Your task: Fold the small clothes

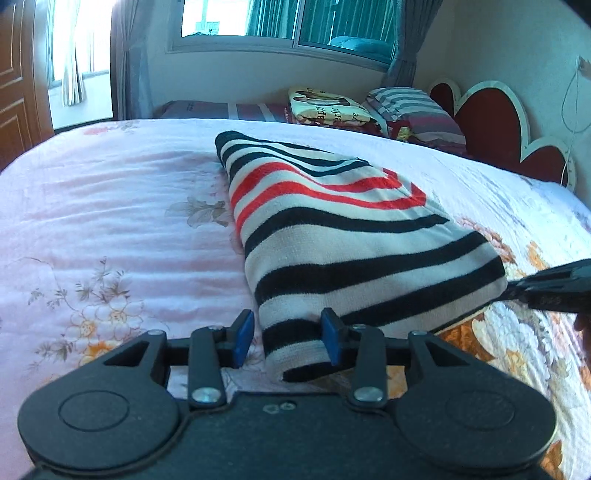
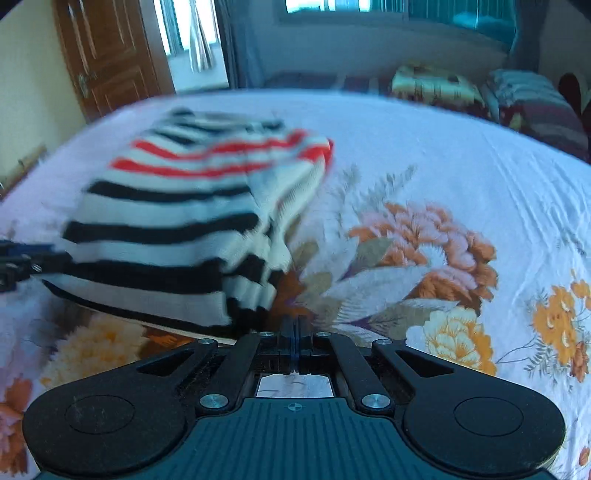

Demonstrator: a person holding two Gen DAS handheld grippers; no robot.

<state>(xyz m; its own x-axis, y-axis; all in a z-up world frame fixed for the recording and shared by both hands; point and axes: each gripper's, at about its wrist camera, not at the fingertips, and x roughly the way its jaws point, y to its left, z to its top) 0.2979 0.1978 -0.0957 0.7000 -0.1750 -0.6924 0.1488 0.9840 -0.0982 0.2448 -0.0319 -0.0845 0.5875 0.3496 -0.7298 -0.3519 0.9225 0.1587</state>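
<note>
A folded striped garment, white with black and red stripes, lies on the floral bed sheet. My left gripper is open, its blue pads on either side of the garment's near corner. My right gripper is shut and empty, low over the sheet just right of the garment, which looks blurred in the right wrist view. The right gripper's tip also shows in the left wrist view at the garment's right edge. The left gripper shows at the left edge of the right wrist view.
Pillows and a folded blanket lie at the head of the bed by a red and white headboard. A window is behind the bed and a wooden door stands at the left.
</note>
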